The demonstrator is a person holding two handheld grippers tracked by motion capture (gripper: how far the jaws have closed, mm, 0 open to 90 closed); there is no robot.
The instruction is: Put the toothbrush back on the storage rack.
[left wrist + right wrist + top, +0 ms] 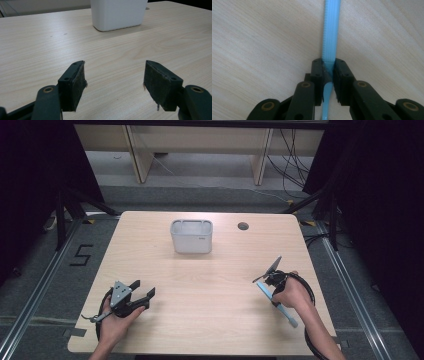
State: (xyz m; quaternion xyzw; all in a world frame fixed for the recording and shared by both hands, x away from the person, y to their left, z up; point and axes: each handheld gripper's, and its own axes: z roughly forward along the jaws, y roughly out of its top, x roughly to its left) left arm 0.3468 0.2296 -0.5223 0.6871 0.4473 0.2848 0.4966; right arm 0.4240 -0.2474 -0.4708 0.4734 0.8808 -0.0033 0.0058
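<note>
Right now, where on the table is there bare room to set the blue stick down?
Most of the table is bare: the wide middle between the white bin and the two grippers, plus both strips flanking the bin. It is tighter near the left gripper and around the right gripper, shut on the blue stick.

Looks like a lab recording bay I'm working in: bare wooden table (200, 285) with a cable hole (243, 226), black curtains (385, 195) on both sides, metal floor rails (30, 295), a taped "5" (81, 255) on grey carpet, loose cables (292, 165) behind.
</note>
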